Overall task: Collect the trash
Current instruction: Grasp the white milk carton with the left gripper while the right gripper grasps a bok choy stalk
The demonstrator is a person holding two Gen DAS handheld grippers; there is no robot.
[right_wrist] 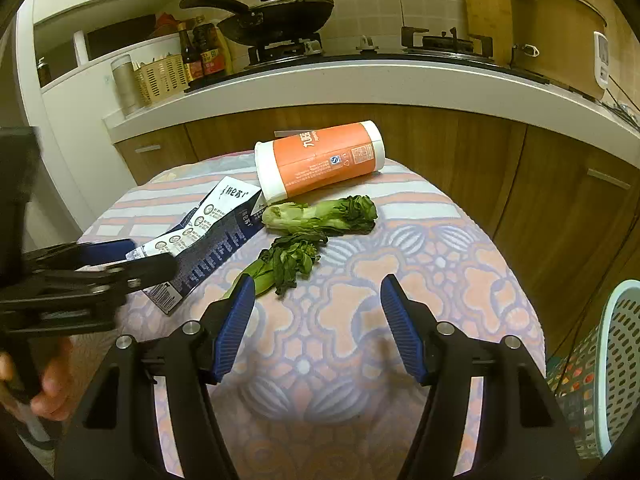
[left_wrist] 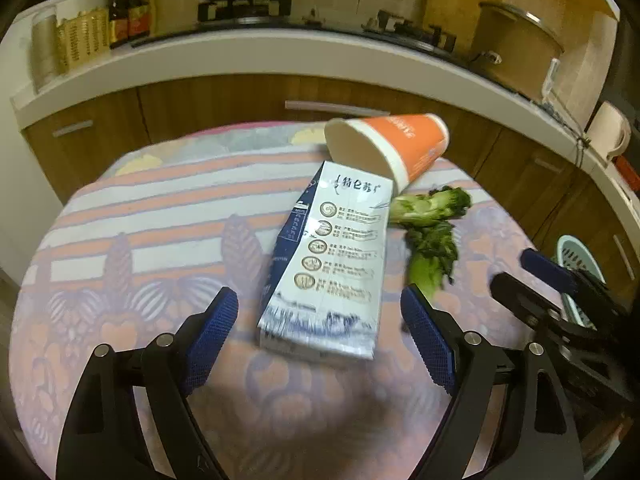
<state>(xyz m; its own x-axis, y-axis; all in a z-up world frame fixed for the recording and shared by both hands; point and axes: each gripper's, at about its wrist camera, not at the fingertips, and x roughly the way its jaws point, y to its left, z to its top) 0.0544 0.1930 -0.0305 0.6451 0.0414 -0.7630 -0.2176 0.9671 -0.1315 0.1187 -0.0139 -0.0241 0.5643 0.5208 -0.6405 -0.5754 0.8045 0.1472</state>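
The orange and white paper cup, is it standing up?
No, the orange and white paper cup lies on its side on the patterned tablecloth.

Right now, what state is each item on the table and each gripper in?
milk carton: lying flat, lined up between the left gripper's open jaws, not gripped.
orange paper cup: tipped on its side, mouth toward the carton.
larger green vegetable: lying loose on the cloth.
smaller green vegetable: lying loose, wilted.
left gripper: open.
right gripper: open, empty.
basket: beside the table; contents cannot be told.
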